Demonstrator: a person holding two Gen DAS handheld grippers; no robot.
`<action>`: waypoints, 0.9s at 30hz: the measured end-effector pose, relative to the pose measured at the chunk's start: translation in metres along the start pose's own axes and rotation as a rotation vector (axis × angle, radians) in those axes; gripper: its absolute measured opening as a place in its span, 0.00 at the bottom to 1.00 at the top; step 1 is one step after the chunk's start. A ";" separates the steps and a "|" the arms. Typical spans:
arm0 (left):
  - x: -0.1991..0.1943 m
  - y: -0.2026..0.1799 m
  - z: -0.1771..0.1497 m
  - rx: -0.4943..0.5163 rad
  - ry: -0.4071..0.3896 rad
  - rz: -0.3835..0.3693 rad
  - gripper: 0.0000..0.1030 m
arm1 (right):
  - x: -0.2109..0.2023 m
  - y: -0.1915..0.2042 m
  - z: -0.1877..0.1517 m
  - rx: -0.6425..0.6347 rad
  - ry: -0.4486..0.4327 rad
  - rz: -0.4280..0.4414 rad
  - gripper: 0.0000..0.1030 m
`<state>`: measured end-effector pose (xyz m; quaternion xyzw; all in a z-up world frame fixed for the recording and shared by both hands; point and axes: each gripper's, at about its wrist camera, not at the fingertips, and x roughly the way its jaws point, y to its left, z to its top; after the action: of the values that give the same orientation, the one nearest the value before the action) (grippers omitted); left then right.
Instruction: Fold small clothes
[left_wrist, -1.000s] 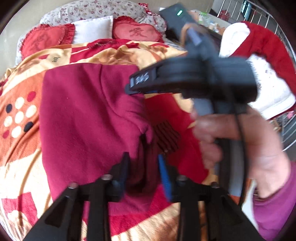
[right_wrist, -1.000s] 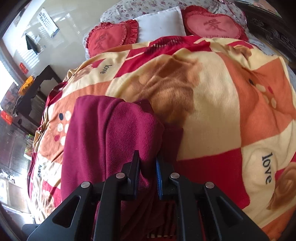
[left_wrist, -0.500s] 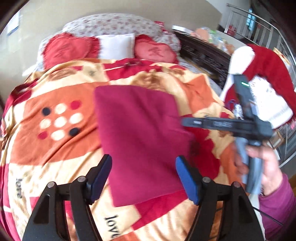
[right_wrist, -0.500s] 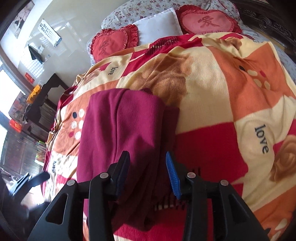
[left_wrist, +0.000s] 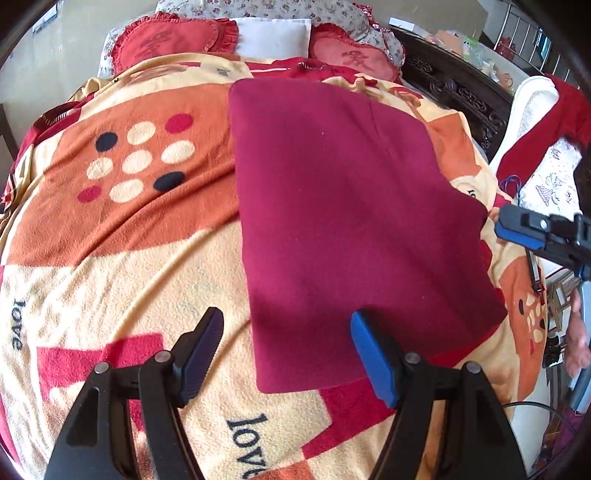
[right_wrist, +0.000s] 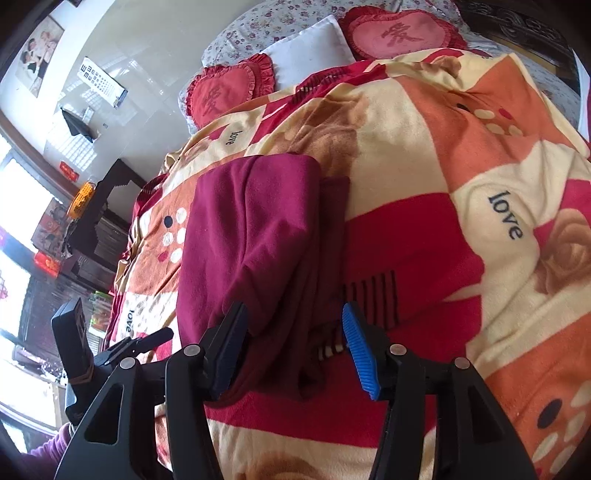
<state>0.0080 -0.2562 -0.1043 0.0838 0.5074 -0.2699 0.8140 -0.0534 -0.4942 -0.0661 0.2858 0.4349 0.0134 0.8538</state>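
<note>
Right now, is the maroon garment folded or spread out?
Folded. The maroon garment lies as a compact rectangle on the blanket; the right wrist view shows stacked layers along its edge.

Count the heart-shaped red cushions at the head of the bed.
2: left heart cushion and right heart cushion, either side of the white pillow. Others may be hidden.

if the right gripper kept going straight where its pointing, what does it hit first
Most likely the folded maroon garment on the blanket. The right gripper is opening, with the garment's near edge between its jaws, though depth is unclear.

Folded maroon garment (right_wrist: 255, 236) on blanket (right_wrist: 424, 166)
</note>
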 end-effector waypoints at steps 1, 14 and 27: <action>-0.001 0.000 0.000 0.003 -0.002 -0.002 0.73 | -0.003 0.000 -0.002 0.000 0.000 0.003 0.34; -0.004 -0.008 0.004 0.013 0.006 -0.001 0.73 | 0.050 0.036 -0.009 -0.018 0.119 0.092 0.17; 0.008 0.002 0.000 -0.005 0.020 0.027 0.76 | 0.024 0.014 -0.015 -0.074 0.038 -0.016 0.06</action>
<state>0.0115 -0.2572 -0.1113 0.0916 0.5151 -0.2568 0.8126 -0.0465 -0.4684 -0.0837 0.2502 0.4527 0.0280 0.8554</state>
